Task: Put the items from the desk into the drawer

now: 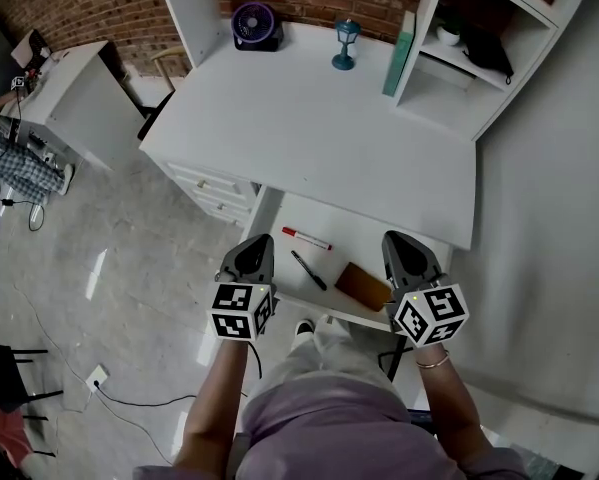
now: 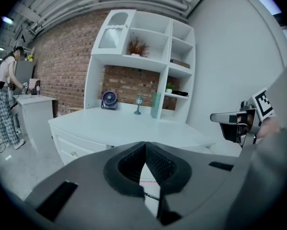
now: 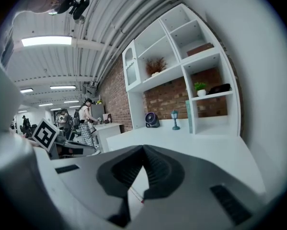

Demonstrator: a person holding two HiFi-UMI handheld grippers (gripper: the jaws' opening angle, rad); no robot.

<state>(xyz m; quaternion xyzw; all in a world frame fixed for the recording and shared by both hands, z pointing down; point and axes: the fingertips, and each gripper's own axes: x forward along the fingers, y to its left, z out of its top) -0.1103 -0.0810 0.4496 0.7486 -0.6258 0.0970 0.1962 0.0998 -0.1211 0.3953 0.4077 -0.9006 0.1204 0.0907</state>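
Though empty, jaws together, left claw (image 1: 256, 244) and right claw (image 1: 401, 241) at drawer (image 1: 371, 230) front, either side of red marker (image 1: 306, 238).

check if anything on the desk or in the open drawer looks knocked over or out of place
Nothing stands out. The small purple fan, blue lantern and teal book stand upright at the back of the white desk; the red marker, black pen and brown case lie flat in the open white drawer.
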